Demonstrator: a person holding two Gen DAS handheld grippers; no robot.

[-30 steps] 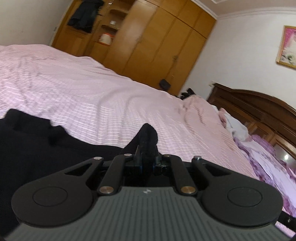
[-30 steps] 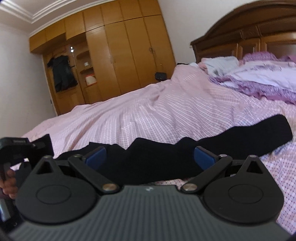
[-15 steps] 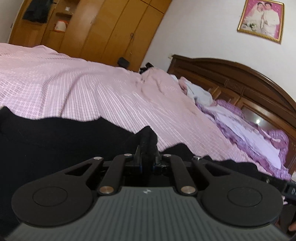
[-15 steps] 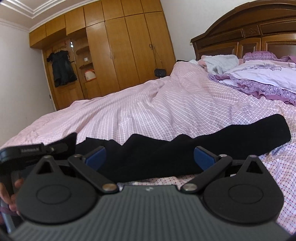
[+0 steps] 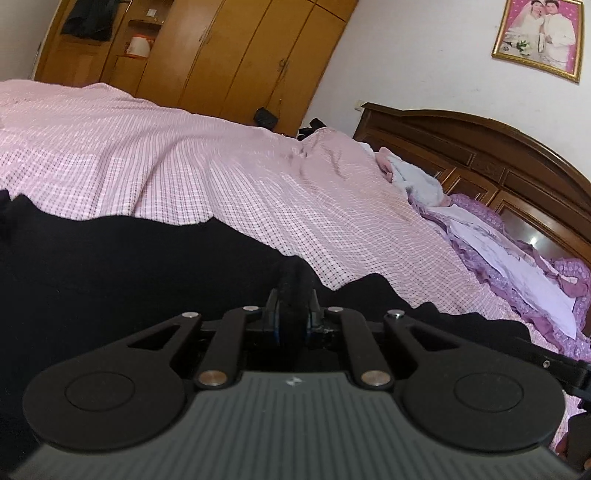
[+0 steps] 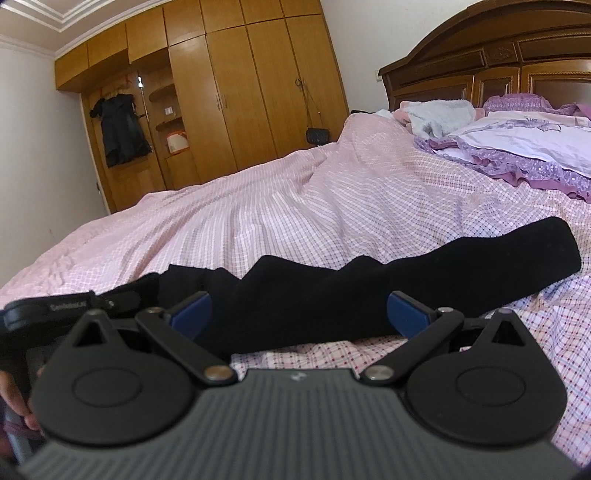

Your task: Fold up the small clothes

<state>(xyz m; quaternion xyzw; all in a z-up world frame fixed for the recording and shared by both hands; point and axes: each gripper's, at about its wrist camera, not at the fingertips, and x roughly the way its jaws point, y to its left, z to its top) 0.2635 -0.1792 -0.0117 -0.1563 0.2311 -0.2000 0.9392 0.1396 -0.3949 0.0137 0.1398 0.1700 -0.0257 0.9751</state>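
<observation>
Spread across the near side of the bed, the black garment (image 6: 369, 284) lies on a pink checked bedspread (image 6: 295, 206), with one long sleeve-like end reaching out toward the pillows. From my left wrist camera, the same black garment (image 5: 129, 266) fills the lower left of the view, its upper edge wavy against the pink cloth.

My left hand-held gripper (image 5: 293, 314) is pinched narrow on a small raised fold of the black garment, the cloth poking up between its two closed fingers.

My right hand-held gripper (image 6: 301, 314) stands wide, its blue fingertips (image 6: 192, 310) well apart, with the garment lying just beyond them and showing in the gap. I cannot tell whether the tips touch the cloth. At the left edge of this view, part of the left hand-held gripper (image 6: 55, 310) shows as a black body.

Farther out, purple frilled pillows (image 6: 524, 151) lie at the head of the bed, against a dark wooden headboard (image 6: 498, 70). A crumpled grey and pink towel (image 6: 436, 114) sits beside the pillows. Behind the bed stands a tall wooden wardrobe (image 6: 240, 92), with a dark coat (image 6: 122, 129) hanging at its open section and a small black bag (image 6: 316, 136) hanging on a door. A gold-framed wedding portrait (image 5: 539, 35) hangs on the white wall above the headboard
</observation>
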